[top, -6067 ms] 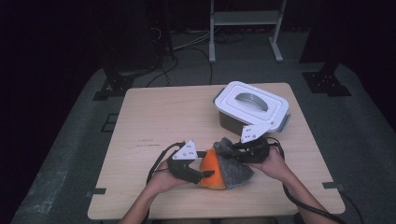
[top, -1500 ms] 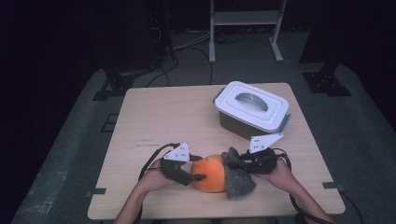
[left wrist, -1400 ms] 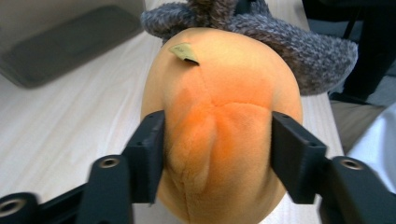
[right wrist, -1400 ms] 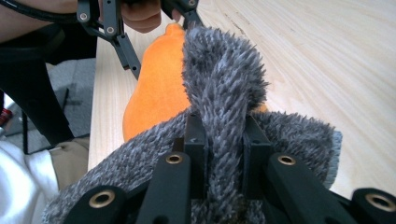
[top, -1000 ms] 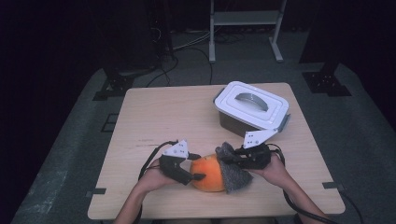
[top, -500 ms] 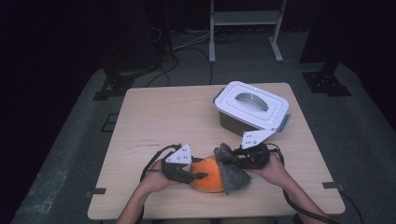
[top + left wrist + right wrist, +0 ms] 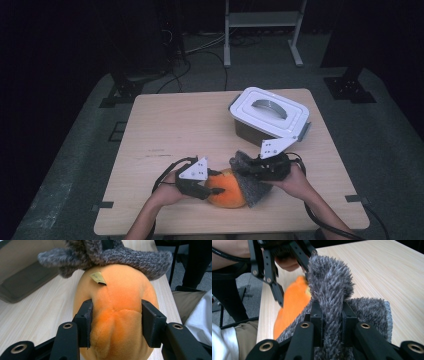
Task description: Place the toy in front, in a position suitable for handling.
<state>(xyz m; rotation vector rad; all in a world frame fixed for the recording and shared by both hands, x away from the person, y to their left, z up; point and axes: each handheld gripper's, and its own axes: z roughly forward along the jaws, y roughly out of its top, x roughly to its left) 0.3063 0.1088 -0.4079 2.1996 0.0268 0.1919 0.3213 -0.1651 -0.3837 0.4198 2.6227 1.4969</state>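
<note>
Orange plush (image 7: pixel 226 189) sits near the front edge of the table (image 7: pixel 175 130), clamped at one end between the left gripper (image 7: pixel 200 186) jaws, pads pressed into both flanks in the left gripper view (image 7: pixel 117 317). Right gripper (image 7: pixel 252 169) jaws are pinched tight on a fold of the grey fuzzy cloth (image 7: pixel 329 287), which drapes over the plush's far end. Looks like the step is covering or pulling the cloth over the plush while the left holds it steady. Next move likely needs the right to draw the cloth further across without dragging the plush out of the left grasp. Count: one plush, one cloth, one lidded white box (image 7: pixel 269 116) behind, well apart, lid on.
</note>
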